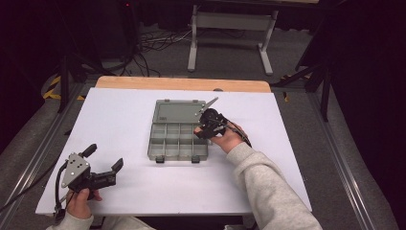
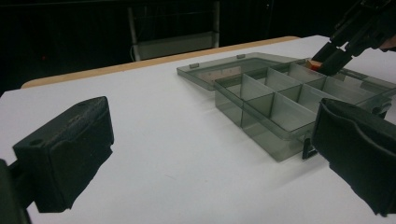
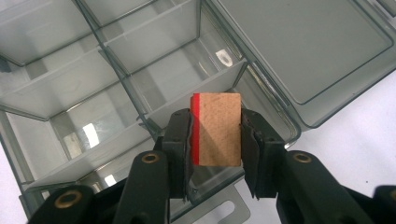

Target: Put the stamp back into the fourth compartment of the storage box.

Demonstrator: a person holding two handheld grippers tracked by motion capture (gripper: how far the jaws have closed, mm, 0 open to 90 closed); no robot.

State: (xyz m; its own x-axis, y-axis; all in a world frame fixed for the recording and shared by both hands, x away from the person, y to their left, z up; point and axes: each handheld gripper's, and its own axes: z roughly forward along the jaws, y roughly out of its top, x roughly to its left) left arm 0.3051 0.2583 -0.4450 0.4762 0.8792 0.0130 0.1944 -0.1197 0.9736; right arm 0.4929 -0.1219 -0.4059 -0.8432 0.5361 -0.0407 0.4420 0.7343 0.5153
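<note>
Pinching a small wooden block with a red edge [image 3: 216,128], right gripper [image 3: 216,135] fingers [image 3: 180,140] risk snagging the grey compartment box [image 1: 155,143] divider; left gripper [image 1: 101,158] spread, empty.

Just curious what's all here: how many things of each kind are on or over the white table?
Clear compartment box, lid open: 1
Wooden block with a red edge, held over the box: 1
Hand-held grippers: 2, left gripper and right gripper
Total: 4
</note>
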